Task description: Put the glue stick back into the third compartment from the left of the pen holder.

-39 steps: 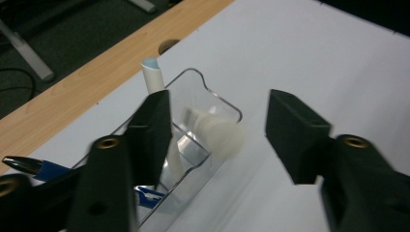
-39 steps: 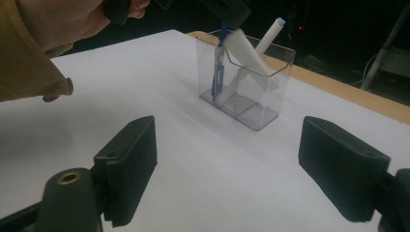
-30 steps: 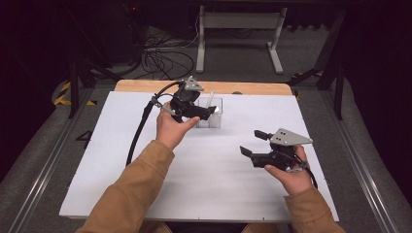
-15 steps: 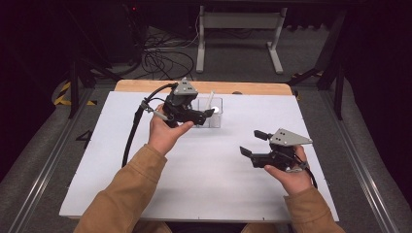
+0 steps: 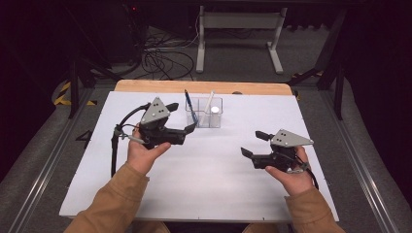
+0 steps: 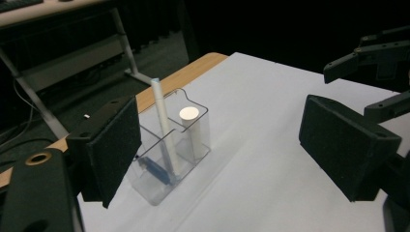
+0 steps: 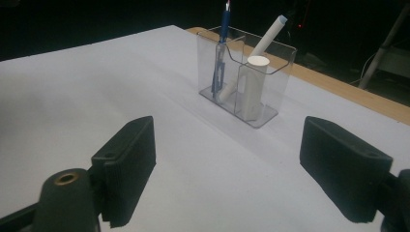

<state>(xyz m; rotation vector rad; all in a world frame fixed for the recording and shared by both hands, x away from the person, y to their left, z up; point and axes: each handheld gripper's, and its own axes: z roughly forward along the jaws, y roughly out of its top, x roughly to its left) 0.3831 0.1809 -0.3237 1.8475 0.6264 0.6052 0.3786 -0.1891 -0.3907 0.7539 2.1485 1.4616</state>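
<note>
Blue pen [image 5: 189,108], white marker [image 5: 209,101], clear holder [image 5: 216,120]

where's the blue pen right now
The blue pen stands tilted in the left compartment of the clear holder in the high view, near the table's far edge, sharing it with a white pen, just beyond the left tongs.

The left gripper [image 5: 187,130] is held above the table in the person's left hand [image 5: 143,153], jaws pointing right; they have just been opening, with nothing between them. The right gripper [image 5: 252,144] rests low in the right hand [image 5: 289,174], jaws apart and empty, pointing left.
</note>
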